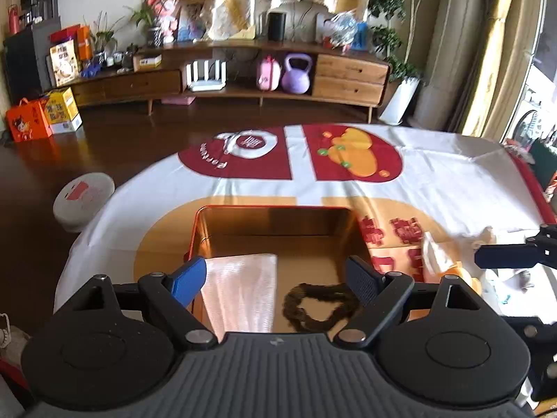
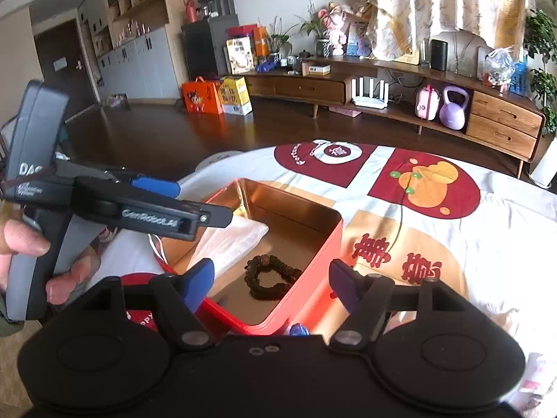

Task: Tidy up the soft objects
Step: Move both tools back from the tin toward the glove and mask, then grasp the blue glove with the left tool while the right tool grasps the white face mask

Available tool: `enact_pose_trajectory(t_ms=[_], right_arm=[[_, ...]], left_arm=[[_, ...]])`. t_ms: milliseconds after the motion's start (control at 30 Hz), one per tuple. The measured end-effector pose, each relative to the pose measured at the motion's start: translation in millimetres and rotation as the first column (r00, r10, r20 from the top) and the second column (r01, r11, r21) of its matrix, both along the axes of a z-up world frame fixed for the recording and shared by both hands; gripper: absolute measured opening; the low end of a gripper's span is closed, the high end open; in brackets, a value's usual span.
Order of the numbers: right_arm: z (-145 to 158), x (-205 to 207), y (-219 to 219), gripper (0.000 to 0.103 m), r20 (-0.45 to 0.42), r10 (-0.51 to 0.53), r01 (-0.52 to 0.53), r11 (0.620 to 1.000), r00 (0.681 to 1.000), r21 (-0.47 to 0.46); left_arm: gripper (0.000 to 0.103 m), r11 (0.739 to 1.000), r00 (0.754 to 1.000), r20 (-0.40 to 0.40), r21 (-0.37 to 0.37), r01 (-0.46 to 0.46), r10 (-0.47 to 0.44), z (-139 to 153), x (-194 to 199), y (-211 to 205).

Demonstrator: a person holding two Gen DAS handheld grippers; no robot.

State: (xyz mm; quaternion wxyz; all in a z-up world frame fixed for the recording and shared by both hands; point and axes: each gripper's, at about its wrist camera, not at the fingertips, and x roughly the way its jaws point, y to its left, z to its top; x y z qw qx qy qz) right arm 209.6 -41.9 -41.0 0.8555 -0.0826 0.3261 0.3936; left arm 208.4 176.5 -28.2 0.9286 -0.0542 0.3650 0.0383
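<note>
Tin: red rectangular metal tin [image 2: 306, 261], holding white folded cloth [image 1: 240, 289] and dark scrunchie [image 2: 271, 275].
Left gripper [image 1: 275, 278]: spread, empty.
Right gripper [image 2: 271, 278]: spread, empty.
Next: likely fetch the pale soft items [image 1: 449, 257] beside the tin; pinch mid-fold, lower into the bare floor.

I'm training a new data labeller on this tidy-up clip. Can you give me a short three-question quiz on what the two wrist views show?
1. True or false: the red tin already holds a dark scrunchie and a folded white cloth.
2. Multiple choice: the left gripper is A) shut on the scrunchie, B) open above the tin, C) out of view.
3. Short answer: what is the right gripper holding between its fingers?

Key
1. True; both lie on the tin's floor.
2. B.
3. Nothing; its fingers stand apart with no object between them.
</note>
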Motion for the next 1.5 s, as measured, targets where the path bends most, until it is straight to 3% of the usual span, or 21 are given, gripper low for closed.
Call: enact_pose_trajectory(t_ms=[233,433,600,933,1300,1500], right_arm=[[15.7,-17.3,-32.4,0.091,0.020,-0.030,0.029,0.999,0.999,0.041],[23.1,-28.8,-68.9,0.101,0.034,-0.092,0.089,0.993,0.995,0.078],[20.3,-35.9,-99.8,0.102,0.045,-0.149,0.145,0.985,0.988,0.093],[4.4,-54.4,-141.8,0.102,0.079,-0.199,0.193,0.978,0.977,0.077],[-15.6,-48.0,-164.7,0.102,0.072,-0.250,0.247,0.968,0.966,0.044],[-37.8,-38.0,-166.0,0.100,0.054,-0.269,0.269,0.963,0.962,0.005]], left_arm=[[0.088,1.000,0.998,0.064,-0.005,0.027,-0.026,21.8,-29.9,-22.9],[0.095,0.998,0.994,0.097,-0.022,0.051,-0.048,30.0,-54.5,-46.1],[0.100,0.997,0.991,0.117,-0.039,0.073,-0.068,27.4,-68.3,-65.8],[0.102,0.996,0.988,0.137,-0.048,0.078,-0.070,7.6,-86.1,-103.9],[0.102,0.985,0.983,0.076,-0.024,0.169,-0.167,-29.6,-90.5,-137.8],[0.102,0.988,0.988,0.019,-0.003,0.153,-0.153,-61.1,-84.9,-143.9]])
